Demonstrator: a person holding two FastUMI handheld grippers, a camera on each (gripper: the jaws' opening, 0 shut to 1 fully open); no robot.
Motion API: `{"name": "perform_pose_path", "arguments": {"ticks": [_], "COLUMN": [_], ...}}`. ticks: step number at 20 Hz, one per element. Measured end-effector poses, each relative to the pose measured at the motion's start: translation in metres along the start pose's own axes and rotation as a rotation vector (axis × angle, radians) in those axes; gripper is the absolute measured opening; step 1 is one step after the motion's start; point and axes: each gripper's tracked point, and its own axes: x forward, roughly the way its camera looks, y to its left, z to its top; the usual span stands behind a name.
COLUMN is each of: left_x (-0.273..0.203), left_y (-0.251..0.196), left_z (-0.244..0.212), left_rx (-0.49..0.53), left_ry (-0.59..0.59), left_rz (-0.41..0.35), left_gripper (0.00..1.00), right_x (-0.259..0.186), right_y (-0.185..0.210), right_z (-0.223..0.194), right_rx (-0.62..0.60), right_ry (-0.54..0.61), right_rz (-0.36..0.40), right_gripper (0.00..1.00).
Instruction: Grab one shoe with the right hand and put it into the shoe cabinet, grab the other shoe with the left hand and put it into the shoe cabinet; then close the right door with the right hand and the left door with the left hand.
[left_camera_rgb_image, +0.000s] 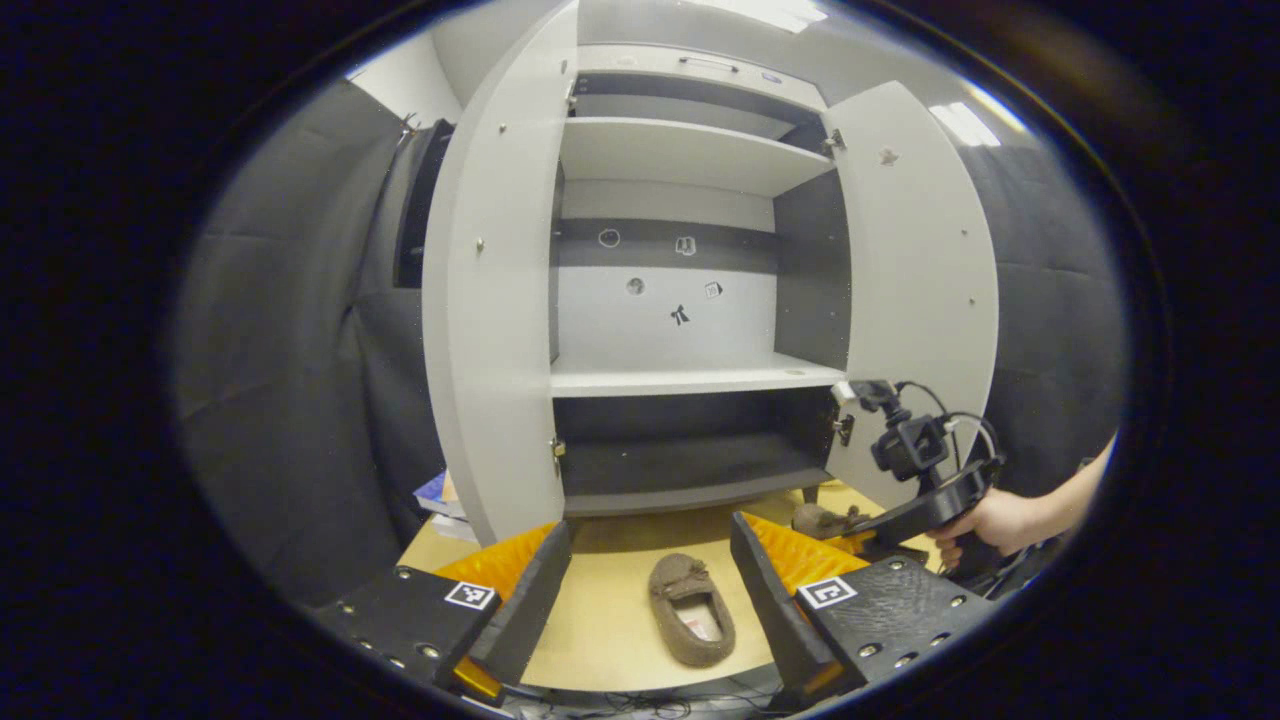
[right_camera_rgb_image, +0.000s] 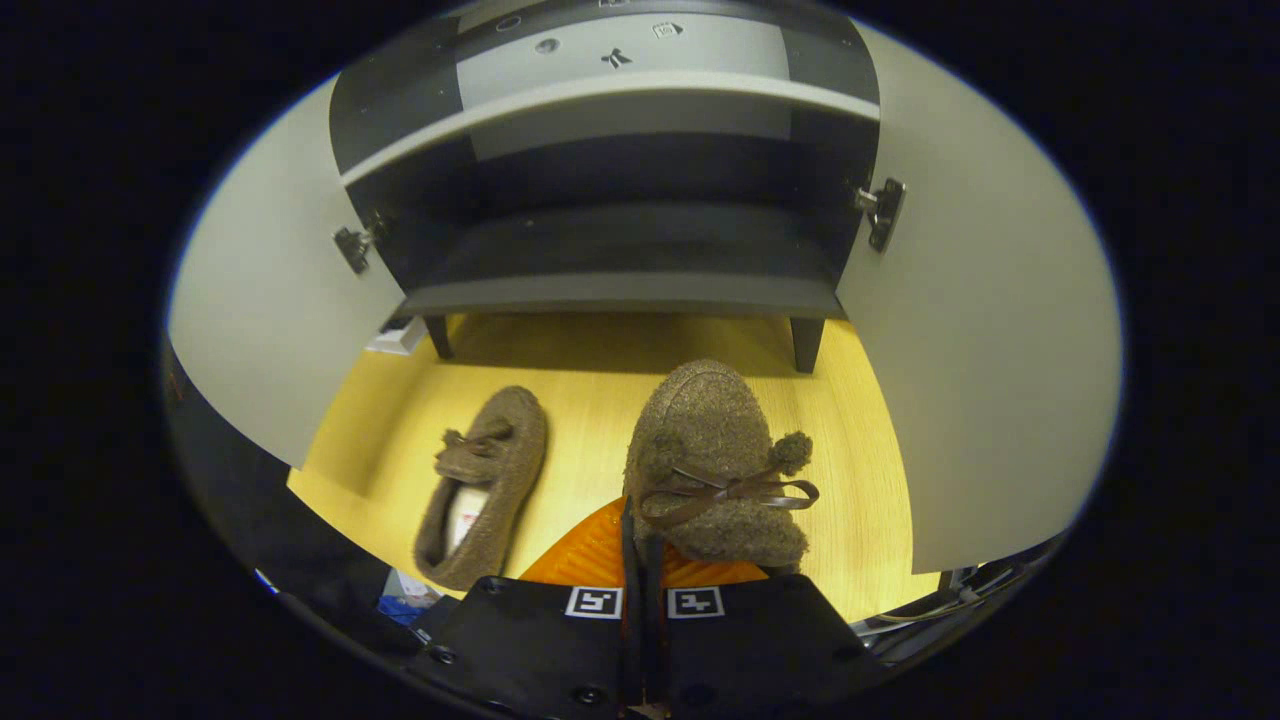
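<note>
Right gripper (right_camera_rgb_image: 640, 570) clamped on near shoe (right_camera_rgb_image: 715, 465); thin heel grip, could slip before bottom shelf (right_camera_rgb_image: 620, 292). Left gripper (left_camera_rgb_image: 650, 580) wide open, empty, over far shoe (left_camera_rgb_image: 690, 610).

Your left gripper (left_camera_rgb_image: 648, 590) wears black bolted plates, each with a square white marker. Your right gripper (left_camera_rgb_image: 845, 530), at four o'clock, carries a black handle, small camera, looping cables.
</note>
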Motion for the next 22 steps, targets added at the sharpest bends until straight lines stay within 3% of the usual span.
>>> {"name": "perform_pose_path", "arguments": {"ticks": [4, 11, 16, 17, 18, 22], "left_x": [0.003, 0.022, 0.046, 0.052, 0.054, 0.064], "left_y": [0.006, -0.019, -0.030, -0.029, -0.029, -0.025], "left_z": [0.011, 0.020, 0.034, 0.039, 0.040, 0.061], "left_rx": [0.013, 0.032, 0.002, -0.024, -0.051, -0.094], "left_ry": [-0.019, -0.021, -0.017, -0.020, -0.018, -0.040], "left_rz": [-0.004, -0.083, -0.086, -0.080, -0.075, -0.065], "left_gripper": [0.93, 0.93, 0.93, 0.99, 0.99, 0.99], "right_x": [-0.047, -0.106, -0.112, -0.113, -0.113, -0.099], "right_y": [0.019, 0.045, 0.062, 0.064, 0.064, 0.056], "right_z": [0.037, 0.127, 0.202, 0.218, 0.233, 0.297], "right_rx": [0.006, -0.058, -0.116, -0.118, -0.119, -0.150], "right_ry": [-0.072, -0.253, -0.364, -0.391, -0.417, -0.495], "right_rz": [0.039, 0.114, 0.151, 0.156, 0.160, 0.131], "right_gripper": [0.02, 0.02, 0.02, 0.02, 0.02, 0.02]}}
